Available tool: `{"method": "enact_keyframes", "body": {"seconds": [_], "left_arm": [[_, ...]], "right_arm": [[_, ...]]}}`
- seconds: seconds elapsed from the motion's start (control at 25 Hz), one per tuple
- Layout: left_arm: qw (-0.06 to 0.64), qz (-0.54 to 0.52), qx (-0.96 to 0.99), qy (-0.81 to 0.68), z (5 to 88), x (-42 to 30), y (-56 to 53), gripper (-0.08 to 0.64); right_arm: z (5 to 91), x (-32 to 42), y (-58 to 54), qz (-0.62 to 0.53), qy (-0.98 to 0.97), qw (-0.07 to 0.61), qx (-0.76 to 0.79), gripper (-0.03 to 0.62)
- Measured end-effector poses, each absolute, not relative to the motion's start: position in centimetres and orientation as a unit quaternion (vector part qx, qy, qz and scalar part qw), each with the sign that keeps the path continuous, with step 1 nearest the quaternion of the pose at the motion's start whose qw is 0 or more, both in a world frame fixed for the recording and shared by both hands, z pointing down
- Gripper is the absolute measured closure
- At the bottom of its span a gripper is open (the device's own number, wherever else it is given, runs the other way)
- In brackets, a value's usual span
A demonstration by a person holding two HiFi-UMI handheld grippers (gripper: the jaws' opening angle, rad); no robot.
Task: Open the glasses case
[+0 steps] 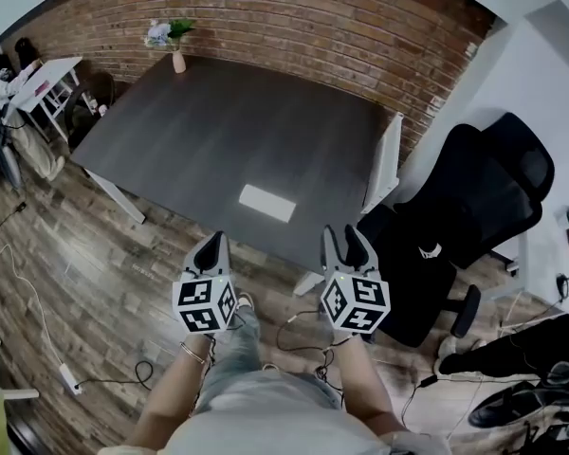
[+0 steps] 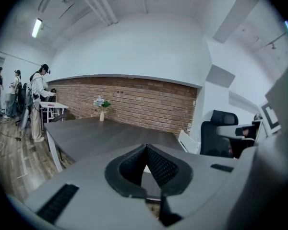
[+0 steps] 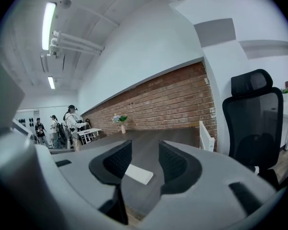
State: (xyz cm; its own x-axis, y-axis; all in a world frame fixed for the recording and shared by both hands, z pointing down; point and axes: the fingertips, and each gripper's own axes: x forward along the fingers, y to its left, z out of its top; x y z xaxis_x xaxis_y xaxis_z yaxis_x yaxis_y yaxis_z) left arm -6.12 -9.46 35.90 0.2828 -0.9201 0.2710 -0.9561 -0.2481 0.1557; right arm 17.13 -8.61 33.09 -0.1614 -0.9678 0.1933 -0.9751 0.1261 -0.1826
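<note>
A flat white glasses case point(image 1: 267, 202) lies closed on the dark table point(image 1: 218, 131), near its front edge. My left gripper point(image 1: 211, 243) hovers off the table's front edge, below and left of the case, its jaws shut with nothing between them. To the right, my right gripper point(image 1: 349, 240) stands open and empty, also short of the table. In the right gripper view the case point(image 3: 138, 174) shows between the open jaws, farther ahead. A sliver of the case point(image 2: 146, 169) appears past the closed tips of the left gripper point(image 2: 146, 147).
A small vase with flowers point(image 1: 175, 45) stands at the table's far edge by the brick wall. A white chair point(image 1: 384, 164) and a black office chair point(image 1: 469, 216) stand to the right. Cables lie on the wood floor. People stand at a white desk point(image 1: 47, 83) far left.
</note>
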Motion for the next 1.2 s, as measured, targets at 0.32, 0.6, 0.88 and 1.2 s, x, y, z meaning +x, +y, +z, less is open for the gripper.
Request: {"method": "enact_keyframes", "body": {"seconds": [0.32,0.6,0.88,1.2], "left_arm": [[0.140,0.050,0.811,-0.566,33.9,-6.7,-21.4,0.558],[0.152,0.044,0.822,-0.546,33.9,-7.3,-30.3,0.558],[0.165,0.061,0.824,-0.539,35.6,-6.1,-35.5,0.558],[0.177,0.070,0.807,-0.559,36.9,-5.6,-35.2,0.558]], "right_arm": [[30.8,16.2,-17.9,0.119,-0.731,0.013,0.672,0.414],[30.0,15.6,-24.9,0.113,-0.711,0.013,0.694,0.414],[31.4,16.7,-28.4,0.126,-0.698,0.031,0.704,0.414],[32.8,18.0,-29.0,0.140,-0.713,0.049,0.685,0.414]]}}
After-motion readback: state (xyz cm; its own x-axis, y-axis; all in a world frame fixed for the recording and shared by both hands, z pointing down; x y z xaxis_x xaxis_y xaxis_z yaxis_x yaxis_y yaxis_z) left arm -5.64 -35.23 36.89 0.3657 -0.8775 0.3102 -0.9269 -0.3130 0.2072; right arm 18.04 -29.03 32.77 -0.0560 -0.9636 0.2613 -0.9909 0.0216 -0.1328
